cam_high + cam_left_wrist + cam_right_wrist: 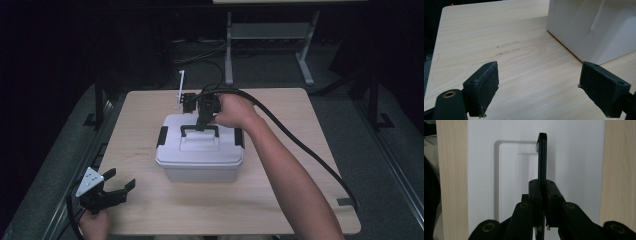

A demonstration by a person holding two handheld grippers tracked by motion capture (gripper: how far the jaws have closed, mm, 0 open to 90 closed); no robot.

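Note:
A white plastic box [200,152] with black side latches stands in the middle of the wooden table [300,145]. Its black carry handle [199,129] is raised upright above the lid. My right gripper [202,122] reaches down from the far side and is shut on that handle; in the right gripper view the handle [542,152] runs edge-on between the closed jaws, over the white lid [484,170]. My left gripper [117,187] hovers open at the table's front left corner. In the left gripper view its fingers [485,85] stand wide apart, with the box wall [589,27] ahead at the right.
A thick black cable [300,145] trails from the right gripper across the table's right side. A small white post [180,90] and a black fixture [189,102] stand at the far edge behind the box. A grey table frame [270,35] stands farther back.

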